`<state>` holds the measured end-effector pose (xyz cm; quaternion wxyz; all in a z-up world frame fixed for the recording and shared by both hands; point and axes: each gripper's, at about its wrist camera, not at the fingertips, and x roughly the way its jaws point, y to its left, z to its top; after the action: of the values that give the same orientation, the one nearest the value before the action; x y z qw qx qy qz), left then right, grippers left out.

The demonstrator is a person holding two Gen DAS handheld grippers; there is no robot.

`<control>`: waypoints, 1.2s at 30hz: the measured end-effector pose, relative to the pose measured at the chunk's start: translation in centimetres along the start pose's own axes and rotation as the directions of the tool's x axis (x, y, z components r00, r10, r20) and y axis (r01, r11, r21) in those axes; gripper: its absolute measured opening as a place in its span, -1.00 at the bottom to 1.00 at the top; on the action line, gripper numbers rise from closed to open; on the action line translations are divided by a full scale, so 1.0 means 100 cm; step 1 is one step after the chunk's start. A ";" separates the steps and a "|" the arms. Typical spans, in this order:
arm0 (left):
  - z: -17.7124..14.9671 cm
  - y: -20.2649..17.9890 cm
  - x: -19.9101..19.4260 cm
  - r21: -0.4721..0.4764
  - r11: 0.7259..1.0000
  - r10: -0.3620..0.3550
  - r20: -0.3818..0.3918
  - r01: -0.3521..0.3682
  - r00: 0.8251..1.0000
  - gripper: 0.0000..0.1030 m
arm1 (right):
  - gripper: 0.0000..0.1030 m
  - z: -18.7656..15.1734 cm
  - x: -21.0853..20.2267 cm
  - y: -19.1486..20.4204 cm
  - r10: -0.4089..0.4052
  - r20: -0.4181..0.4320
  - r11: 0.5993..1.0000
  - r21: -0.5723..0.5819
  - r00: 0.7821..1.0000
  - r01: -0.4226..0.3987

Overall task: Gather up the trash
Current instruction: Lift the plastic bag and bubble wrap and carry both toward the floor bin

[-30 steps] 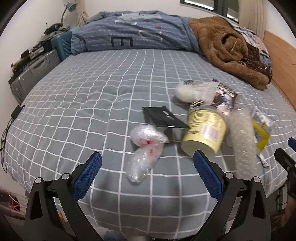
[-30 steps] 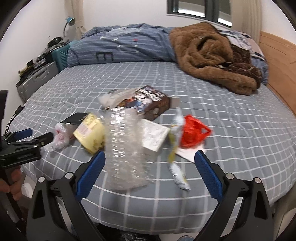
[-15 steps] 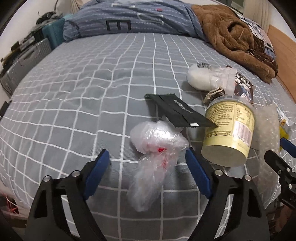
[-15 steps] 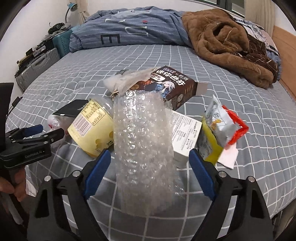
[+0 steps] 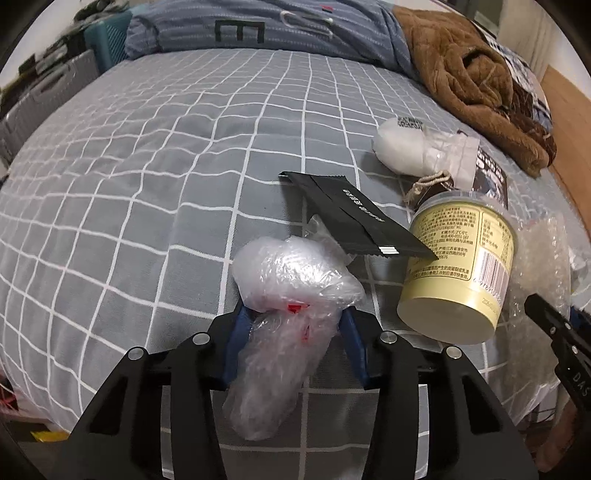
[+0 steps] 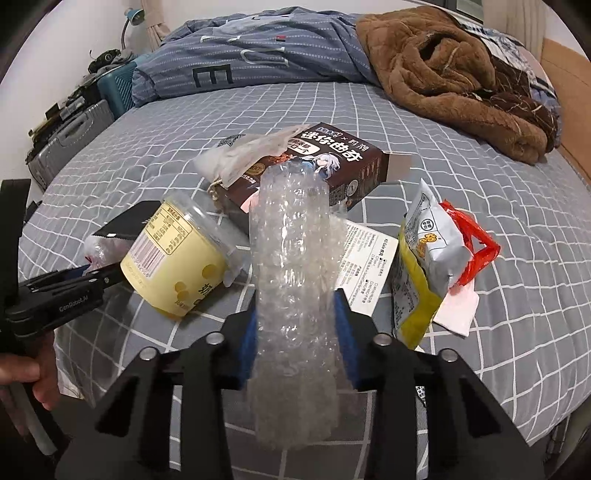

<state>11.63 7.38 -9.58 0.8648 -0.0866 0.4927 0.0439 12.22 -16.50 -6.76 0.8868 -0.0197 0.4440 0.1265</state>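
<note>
Bed sheet (image 5: 147, 192) was grey with a white grid. Duvet (image 6: 258, 55) blue, thin white stripes. Blanket (image 6: 443, 66) brown. Tub (image 5: 458, 273) pale yellow. Sachet (image 5: 351, 218) black. Plastic bag (image 5: 291, 295) clear with red flecks. Bubble wrap (image 6: 295, 277) clear. Cookie box (image 6: 332, 162) dark brown. Snack bag (image 6: 424, 258) grey and yellow. Red bag (image 6: 476, 243). Gripper pads (image 6: 345, 336) blue.

Was a lived-in home bedroom. Shown by a wide bed under a grey sheet with a white grid (image 6: 461, 155), a bunched blue striped duvet (image 6: 258, 51) at its far end and a rumpled brown fleece garment (image 6: 443, 74) beside it. Flanked by a wooden headboard panel (image 6: 565, 74) on the right, grey hard-shell suitcases (image 6: 70, 147) and a teal crate (image 6: 118, 88) along the left wall, a desk lamp (image 6: 131, 16) above.
</note>
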 end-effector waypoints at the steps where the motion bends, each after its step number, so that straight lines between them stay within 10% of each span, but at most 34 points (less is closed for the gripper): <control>1: 0.000 0.000 -0.001 -0.002 1.000 0.002 0.003 -0.002 1.000 -0.13 | -0.37 0.000 -0.001 0.000 0.004 0.002 1.000 0.002 1.000 -0.004; 36: -0.027 -0.028 -0.098 0.023 1.000 0.012 0.164 -0.016 0.986 -0.13 | -0.43 -0.013 -0.076 -0.012 0.017 0.111 1.000 0.017 0.994 -0.019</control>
<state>4.77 4.19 -2.23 0.9029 -0.0688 0.4212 0.0508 7.16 -19.44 -1.61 0.9090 -0.0006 0.3956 0.1312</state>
